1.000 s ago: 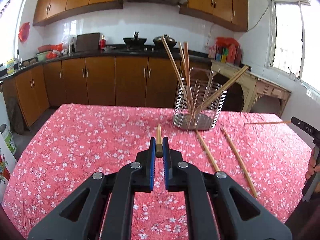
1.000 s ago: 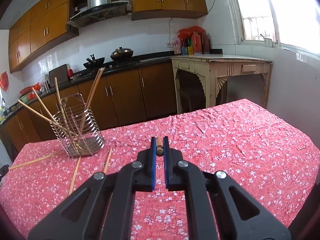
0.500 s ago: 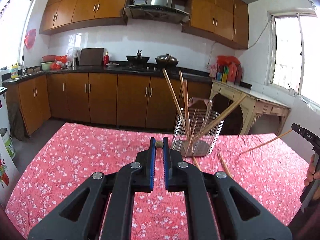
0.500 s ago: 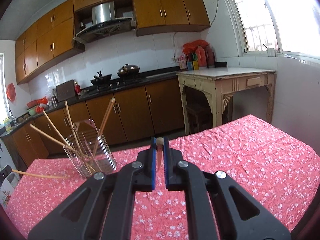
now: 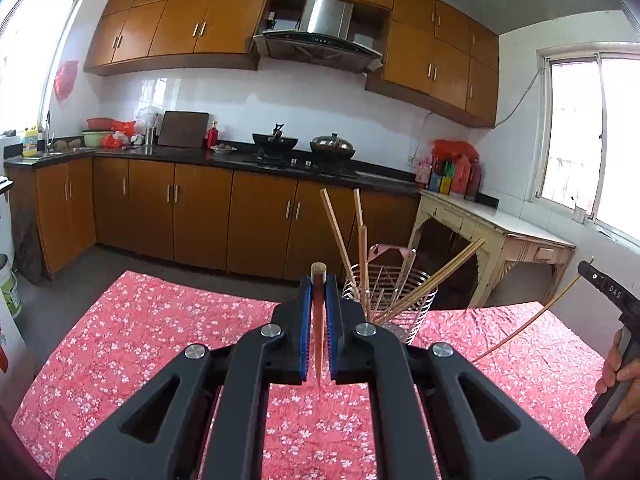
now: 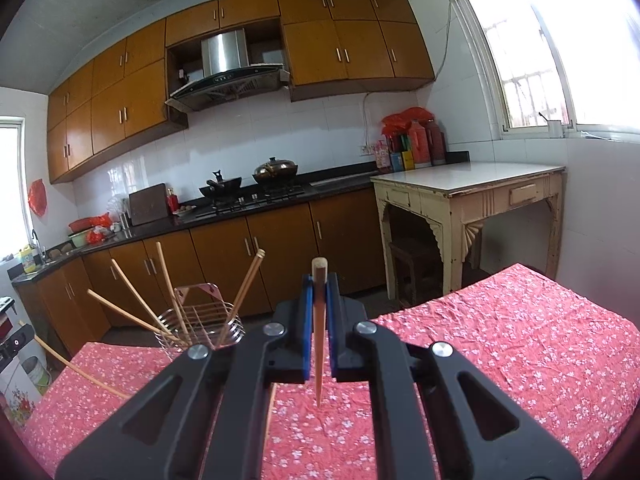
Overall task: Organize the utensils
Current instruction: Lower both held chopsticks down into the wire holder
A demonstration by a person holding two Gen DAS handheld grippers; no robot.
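My left gripper (image 5: 319,284) is shut on a wooden chopstick (image 5: 318,320), held above the red floral table (image 5: 140,340) with its tip pointing down. The wire utensil holder (image 5: 390,300) with several chopsticks stands just right of it. My right gripper (image 6: 319,284) is shut on another chopstick (image 6: 319,328), also raised with the tip down. The holder (image 6: 200,328) is to its left in the right wrist view. The right gripper's chopstick shows in the left wrist view (image 5: 528,320) at the right edge, and the left gripper's in the right wrist view (image 6: 76,364).
Kitchen cabinets and a counter (image 5: 200,200) with a stove lie beyond the table. A cream side table (image 6: 472,196) stands at the right under a window. A loose chopstick (image 6: 271,408) lies on the cloth under my right gripper.
Both grippers have lifted their chopsticks off the table and tilted up, so the chopsticks now hang tip down. The loose chopsticks by the holder have dropped out of the left wrist view.
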